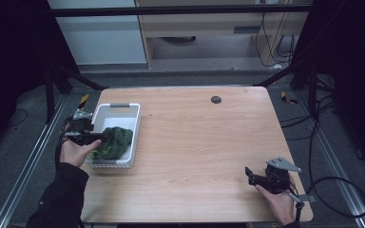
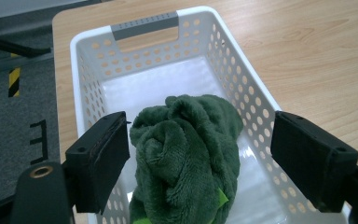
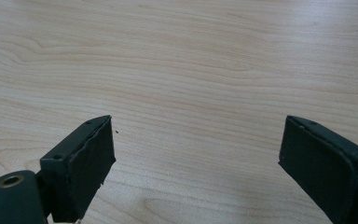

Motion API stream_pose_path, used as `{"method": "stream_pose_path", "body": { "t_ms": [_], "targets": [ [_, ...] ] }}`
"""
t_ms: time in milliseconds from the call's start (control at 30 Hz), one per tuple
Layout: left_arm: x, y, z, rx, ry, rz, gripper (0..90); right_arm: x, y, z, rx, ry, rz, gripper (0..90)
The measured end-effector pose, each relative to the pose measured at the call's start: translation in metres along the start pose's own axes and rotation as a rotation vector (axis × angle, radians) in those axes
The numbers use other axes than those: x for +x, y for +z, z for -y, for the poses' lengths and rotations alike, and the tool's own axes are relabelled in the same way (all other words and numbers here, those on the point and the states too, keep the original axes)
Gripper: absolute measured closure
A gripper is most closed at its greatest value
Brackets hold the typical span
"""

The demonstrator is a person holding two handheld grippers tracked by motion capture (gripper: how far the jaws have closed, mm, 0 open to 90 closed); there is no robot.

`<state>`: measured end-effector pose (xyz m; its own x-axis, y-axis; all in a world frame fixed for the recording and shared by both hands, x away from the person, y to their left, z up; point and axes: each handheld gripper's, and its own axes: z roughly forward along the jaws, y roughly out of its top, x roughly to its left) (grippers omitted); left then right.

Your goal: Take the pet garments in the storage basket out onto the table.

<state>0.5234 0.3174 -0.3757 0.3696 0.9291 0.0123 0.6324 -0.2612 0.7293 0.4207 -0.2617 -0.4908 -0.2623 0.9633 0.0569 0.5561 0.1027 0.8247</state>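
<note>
A dark green fleecy cloth (image 1: 115, 141) lies crumpled in the near half of a white perforated basket (image 1: 123, 109) at the table's left. In the left gripper view the cloth (image 2: 186, 154) sits between wide-apart jaws, and a bright green tag shows near its lower edge. My left gripper (image 1: 95, 137) hovers open at the basket's (image 2: 242, 88) near left wall, with the cloth between its jaws but not clamped. My right gripper (image 1: 250, 175) rests open over bare wood near the table's front right. The right gripper (image 3: 196, 163) holds nothing between its jaws.
The wooden table (image 1: 204, 137) has a small black round cap (image 1: 216, 99) near its far edge. The basket's far half is bare white floor with a grey handle (image 2: 144, 25). Cables (image 1: 332, 190) trail off the right side. Metal rails flank the table.
</note>
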Motion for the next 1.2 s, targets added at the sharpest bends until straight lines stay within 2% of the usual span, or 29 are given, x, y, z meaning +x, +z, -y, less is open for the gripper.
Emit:
{"method": "stream_pose_path", "body": {
  "t_ms": [267,767,1200],
  "targets": [
    [0.004,0.009,0.002,0.053,0.008,0.009,18.0,0.000,0.002,0.000,0.007,-0.009,-0.003,9.7],
    [0.012,0.022,0.003,0.107,-0.007,0.006,18.9,0.000,0.003,0.001,0.018,-0.007,-0.009,9.4],
    [0.011,0.032,0.004,0.150,-0.008,0.017,19.2,0.000,0.003,0.001,0.029,-0.005,-0.015,8.9]
  ]
}}
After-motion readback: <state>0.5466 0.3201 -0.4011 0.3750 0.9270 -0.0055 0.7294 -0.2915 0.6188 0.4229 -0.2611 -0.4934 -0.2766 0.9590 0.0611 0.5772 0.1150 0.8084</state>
